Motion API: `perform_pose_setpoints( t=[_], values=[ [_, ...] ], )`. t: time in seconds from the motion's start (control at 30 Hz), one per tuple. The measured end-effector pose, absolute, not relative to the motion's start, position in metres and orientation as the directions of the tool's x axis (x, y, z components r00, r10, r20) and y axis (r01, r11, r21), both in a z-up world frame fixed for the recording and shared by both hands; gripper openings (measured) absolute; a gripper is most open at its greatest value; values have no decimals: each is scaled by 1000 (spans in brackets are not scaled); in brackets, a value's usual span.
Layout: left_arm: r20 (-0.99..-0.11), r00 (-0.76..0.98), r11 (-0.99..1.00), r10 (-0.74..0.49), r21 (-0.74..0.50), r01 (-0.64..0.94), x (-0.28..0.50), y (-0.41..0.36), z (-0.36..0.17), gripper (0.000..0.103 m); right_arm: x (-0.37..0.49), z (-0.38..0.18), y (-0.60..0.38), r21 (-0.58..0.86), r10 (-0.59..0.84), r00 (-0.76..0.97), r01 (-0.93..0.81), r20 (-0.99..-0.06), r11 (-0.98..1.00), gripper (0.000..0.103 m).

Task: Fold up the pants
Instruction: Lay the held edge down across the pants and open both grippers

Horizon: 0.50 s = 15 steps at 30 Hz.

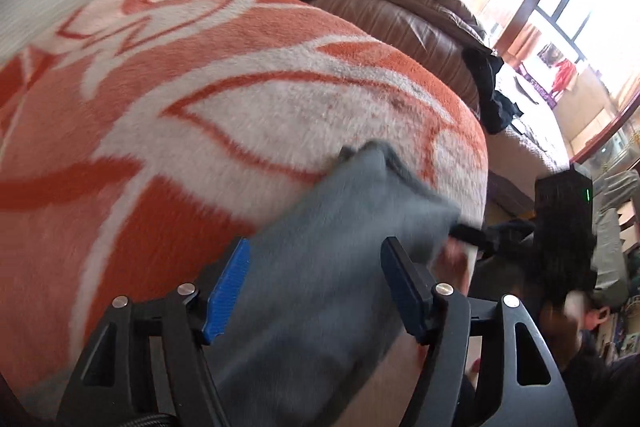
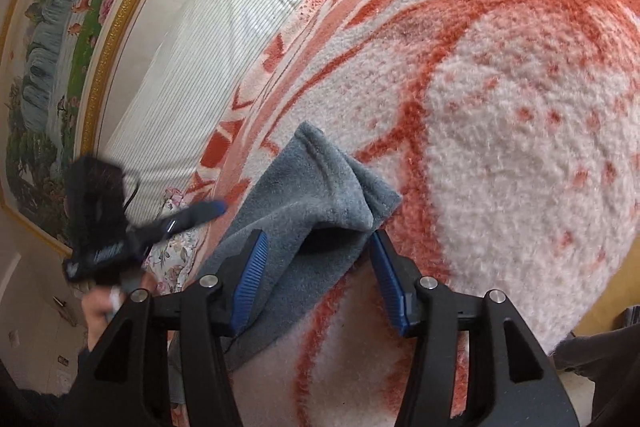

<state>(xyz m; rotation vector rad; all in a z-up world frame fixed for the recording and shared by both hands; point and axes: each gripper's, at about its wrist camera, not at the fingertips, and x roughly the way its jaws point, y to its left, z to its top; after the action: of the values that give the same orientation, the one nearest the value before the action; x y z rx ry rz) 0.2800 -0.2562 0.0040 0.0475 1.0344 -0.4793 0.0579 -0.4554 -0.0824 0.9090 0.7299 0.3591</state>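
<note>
Grey fleece pants (image 1: 320,247) lie on an orange-and-white blanket (image 1: 200,87). In the left wrist view my left gripper (image 1: 316,279) is open, its blue pads on either side of the grey cloth, not pinching it. In the right wrist view my right gripper (image 2: 320,275) is open too, its pads (image 2: 252,279) straddling a hemmed end of the pants (image 2: 312,195) on the blanket (image 2: 500,147). The right gripper shows blurred at the right of the left wrist view (image 1: 472,233); the left gripper shows blurred at the left of the right wrist view (image 2: 208,211).
A brown leather sofa (image 1: 400,23) with cushions and dark clothes (image 1: 492,91) stands beyond the blanket. A white ribbed cushion (image 2: 200,67) and a gold-framed painting (image 2: 60,47) are at the left. The blanket's edge drops off at the right.
</note>
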Motion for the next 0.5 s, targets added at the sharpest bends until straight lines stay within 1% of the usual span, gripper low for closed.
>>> perform_pose_setpoints(
  t=[0.07, 0.17, 0.27, 0.3, 0.4, 0.5],
  values=[
    [-833, 449, 912, -324, -149, 382, 247, -235, 3, 68, 55, -77, -456, 780, 537, 717, 15, -445, 626, 55],
    [-852, 479, 948, -212, -61, 312, 191, -194, -9, 68, 50, -61, -450, 687, 497, 728, -49, -472, 725, 55],
    [-869, 489, 971, -69, 53, 232, 144, -156, -23, 68, 45, -39, -427, 495, 465, 715, -190, -521, 848, 55],
    [-870, 491, 974, -42, 74, 215, 133, -146, -25, 68, 45, -35, -420, 446, 471, 704, -239, -532, 862, 55],
    [-869, 491, 974, 62, 159, 159, 99, -112, -34, 68, 44, -21, -387, 228, 465, 665, -415, -585, 881, 55],
    [-862, 494, 974, 110, 194, 121, 81, -86, -42, 68, 41, -13, -353, 15, 433, 643, -549, -631, 836, 55]
  ],
)
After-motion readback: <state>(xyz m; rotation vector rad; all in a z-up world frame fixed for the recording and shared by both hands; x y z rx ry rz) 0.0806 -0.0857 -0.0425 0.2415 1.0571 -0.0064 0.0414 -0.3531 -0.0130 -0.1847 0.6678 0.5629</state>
